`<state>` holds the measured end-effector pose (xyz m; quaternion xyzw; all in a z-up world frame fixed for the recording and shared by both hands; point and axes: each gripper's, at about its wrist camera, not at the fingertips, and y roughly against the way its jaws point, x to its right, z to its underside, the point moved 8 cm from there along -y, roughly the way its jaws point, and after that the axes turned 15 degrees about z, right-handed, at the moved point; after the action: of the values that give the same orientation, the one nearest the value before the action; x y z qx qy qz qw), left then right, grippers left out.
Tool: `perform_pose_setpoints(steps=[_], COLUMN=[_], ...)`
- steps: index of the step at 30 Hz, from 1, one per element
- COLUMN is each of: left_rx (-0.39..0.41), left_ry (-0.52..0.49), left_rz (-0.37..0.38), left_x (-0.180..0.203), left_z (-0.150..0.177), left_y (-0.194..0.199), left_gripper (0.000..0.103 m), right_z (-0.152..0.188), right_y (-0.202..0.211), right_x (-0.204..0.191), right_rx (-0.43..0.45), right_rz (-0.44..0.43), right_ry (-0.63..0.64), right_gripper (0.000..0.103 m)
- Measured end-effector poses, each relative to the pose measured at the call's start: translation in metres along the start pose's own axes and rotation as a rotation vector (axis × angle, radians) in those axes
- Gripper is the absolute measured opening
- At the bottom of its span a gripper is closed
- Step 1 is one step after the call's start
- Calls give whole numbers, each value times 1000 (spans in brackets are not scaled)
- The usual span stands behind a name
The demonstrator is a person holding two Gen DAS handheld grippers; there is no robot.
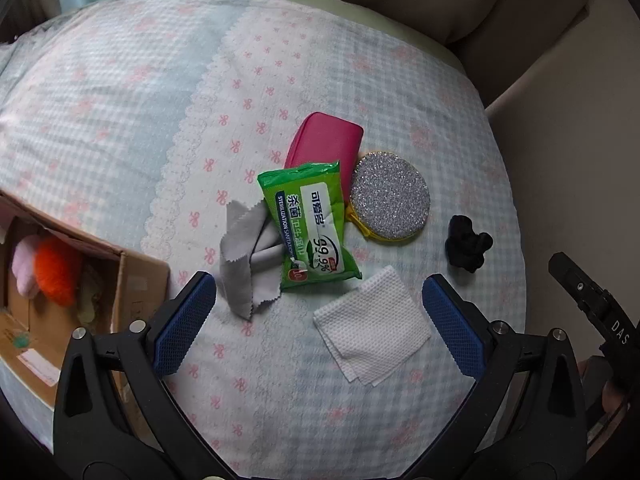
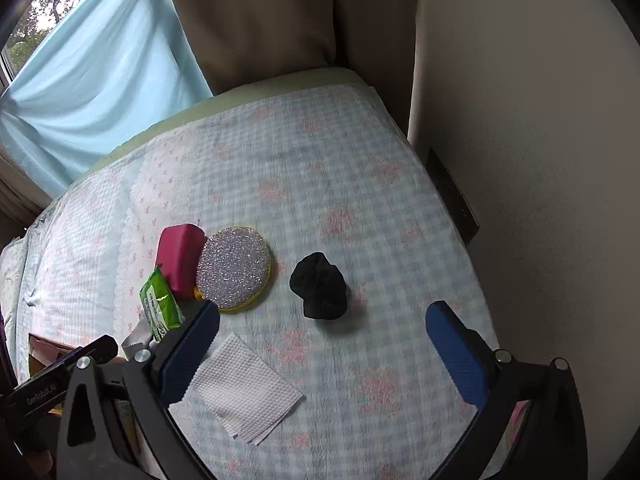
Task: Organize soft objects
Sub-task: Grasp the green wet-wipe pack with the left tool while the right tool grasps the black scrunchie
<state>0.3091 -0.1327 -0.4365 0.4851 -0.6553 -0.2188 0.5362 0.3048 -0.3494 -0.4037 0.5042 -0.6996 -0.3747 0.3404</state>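
Note:
On the checked bedspread lie a green wipes pack (image 1: 310,226), a pink pouch (image 1: 326,142), a glittery round scrubber (image 1: 390,196), a grey cloth (image 1: 246,256), a folded white cloth (image 1: 372,326) and a black scrunchie (image 1: 468,248). My left gripper (image 1: 320,308) is open and empty, hovering over the white cloth. My right gripper (image 2: 322,340) is open and empty, above the bed just in front of the black scrunchie (image 2: 320,286). The right wrist view also shows the scrubber (image 2: 234,270), pink pouch (image 2: 178,258), wipes pack (image 2: 162,306) and white cloth (image 2: 246,394).
A cardboard box (image 1: 132,280) at the left holds an orange fluffy item (image 1: 56,274) and a pink soft item (image 1: 24,268). A beige wall (image 2: 520,160) borders the bed on the right, a beige headboard cushion (image 2: 260,20) at the back, and a light blue curtain (image 2: 100,80).

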Motion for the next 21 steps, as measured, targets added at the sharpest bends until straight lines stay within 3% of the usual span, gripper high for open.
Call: perform_pose_setpoints(steps=[7, 12, 14, 19, 21], left_rx=[1, -3, -15, -17, -18], left_ry=[53, 66, 69, 87, 85], left_rz=[3, 1, -14, 5, 11], left_x=[-25, -35, -39, -41, -40], left_z=[-14, -20, -20, -21, -22], left_y=[-61, -86, -93, -101, -102], left_gripper=[91, 84, 79, 66, 54], right_z=[4, 6, 7, 9, 10], right_y=[-65, -97, -107, -119, -122], right_x=[-18, -26, -29, -32, -34], right_rx=[-42, -67, -78, -82, -87], right_rz=[-28, -30, -29, -23, -28], right_ry=[36, 51, 63, 79, 82], right_gripper=[97, 88, 75, 63, 55])
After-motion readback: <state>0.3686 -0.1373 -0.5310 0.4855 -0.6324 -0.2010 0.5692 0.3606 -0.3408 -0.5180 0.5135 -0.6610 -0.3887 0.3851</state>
